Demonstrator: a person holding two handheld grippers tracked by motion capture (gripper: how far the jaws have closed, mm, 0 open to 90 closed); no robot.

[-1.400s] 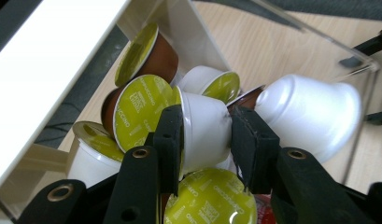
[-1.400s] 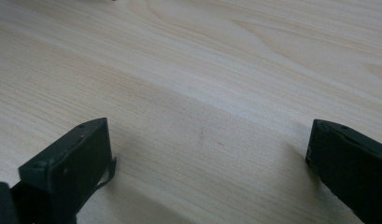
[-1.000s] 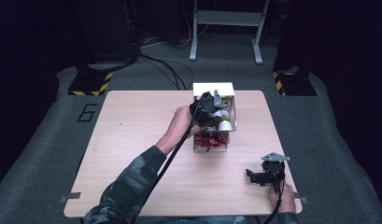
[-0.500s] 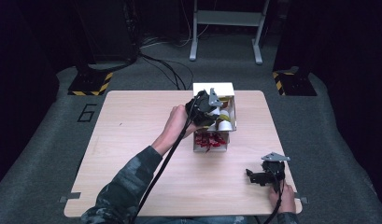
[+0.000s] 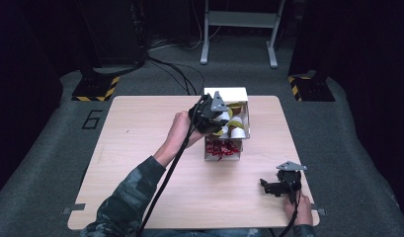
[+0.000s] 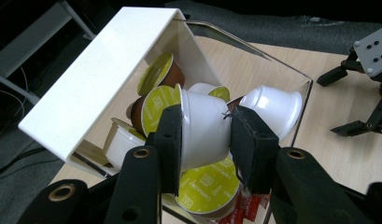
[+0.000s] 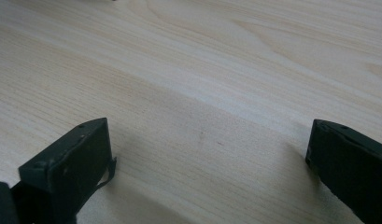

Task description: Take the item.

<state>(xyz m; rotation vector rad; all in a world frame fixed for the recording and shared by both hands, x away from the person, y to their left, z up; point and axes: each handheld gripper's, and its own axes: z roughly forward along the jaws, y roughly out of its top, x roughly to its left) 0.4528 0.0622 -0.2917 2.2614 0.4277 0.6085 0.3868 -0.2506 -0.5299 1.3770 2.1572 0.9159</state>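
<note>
Our left gripper is clamped across the sides of a white pod, held just above the other pods in the white box on the bench; that side grip likely lets us lift it clear. Our right gripper rests apart, holding nothing, near the bench's edge.

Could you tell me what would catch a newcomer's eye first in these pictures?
The left hand-held gripper clamps a white capsule over the white box of capsules at the table's far middle. The right hand-held gripper rests open on the bare table, near its front right corner.
</note>
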